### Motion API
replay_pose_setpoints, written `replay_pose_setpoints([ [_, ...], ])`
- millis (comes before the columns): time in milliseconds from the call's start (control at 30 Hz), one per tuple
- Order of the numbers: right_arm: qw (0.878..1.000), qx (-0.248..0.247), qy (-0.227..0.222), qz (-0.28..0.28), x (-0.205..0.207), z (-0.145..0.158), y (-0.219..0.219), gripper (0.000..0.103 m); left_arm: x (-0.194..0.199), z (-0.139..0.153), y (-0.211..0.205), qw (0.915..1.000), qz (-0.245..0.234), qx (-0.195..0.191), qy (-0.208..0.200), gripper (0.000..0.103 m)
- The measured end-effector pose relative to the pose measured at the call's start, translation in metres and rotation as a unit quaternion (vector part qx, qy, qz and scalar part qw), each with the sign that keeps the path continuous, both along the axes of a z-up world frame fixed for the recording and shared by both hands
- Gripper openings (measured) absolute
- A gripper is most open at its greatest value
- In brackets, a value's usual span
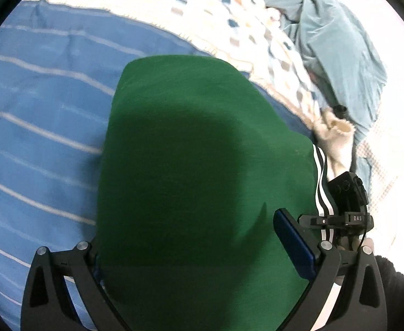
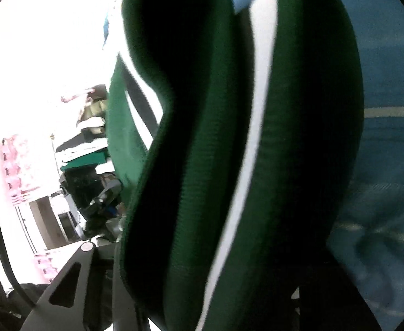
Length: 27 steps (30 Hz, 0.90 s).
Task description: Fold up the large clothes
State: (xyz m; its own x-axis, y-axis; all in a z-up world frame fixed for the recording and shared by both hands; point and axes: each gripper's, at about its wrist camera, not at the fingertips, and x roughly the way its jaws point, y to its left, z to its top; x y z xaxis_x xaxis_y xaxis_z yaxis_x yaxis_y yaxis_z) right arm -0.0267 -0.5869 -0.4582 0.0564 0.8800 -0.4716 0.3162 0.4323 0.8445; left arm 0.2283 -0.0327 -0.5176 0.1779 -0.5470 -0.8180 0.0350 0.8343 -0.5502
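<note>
A green knit garment with white stripes is held above the blue striped bedsheet, gripped by left gripper and right gripper; folding seems partly done, laying-down remains

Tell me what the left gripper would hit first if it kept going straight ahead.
Likely the green knit garment itself: it fills the space between and beyond the left gripper. Past its far edge lies the blue white-striped bedsheet. Depth is hard to judge.
</note>
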Motion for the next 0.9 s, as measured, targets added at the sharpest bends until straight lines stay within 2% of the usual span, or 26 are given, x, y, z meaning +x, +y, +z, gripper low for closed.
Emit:
replay_pose_setpoints([
  [167,1.000,-0.005,-0.028,-0.012,0.008,0.035,0.010,0.042,0.027,0.029,0.006,0.9994,-0.013,0.003,-0.030,0.102],
  [300,0.998,-0.013,-0.055,-0.022,0.044,0.064,0.032,0.042,0.060,0.049,0.021,0.9990,-0.010,-0.011,-0.042,0.102],
  [433,0.997,-0.021,-0.067,-0.031,0.073,0.081,0.045,0.042,0.114,0.067,0.029,0.9979,-0.021,-0.009,-0.061,0.102],
  [500,0.996,-0.022,-0.075,-0.037,0.102,0.090,0.050,0.042,0.148,0.074,0.031,0.9971,-0.028,-0.006,-0.071,0.102],
  [533,0.996,-0.022,-0.078,-0.038,0.099,0.092,0.061,0.042,0.164,0.076,0.033,0.9967,-0.032,-0.004,-0.075,0.102],
  [633,0.995,-0.026,-0.091,-0.043,0.152,0.102,0.048,0.042,0.215,0.078,0.038,0.9949,-0.043,0.015,-0.090,0.102],
  [733,0.993,-0.028,-0.103,-0.039,0.219,0.100,0.058,0.042,0.269,0.076,0.044,0.9930,-0.043,0.034,-0.104,0.102],
  [900,0.993,-0.036,-0.113,-0.020,0.328,0.082,0.068,0.042,0.348,0.047,0.062,0.9941,-0.019,0.037,-0.100,0.102],
])
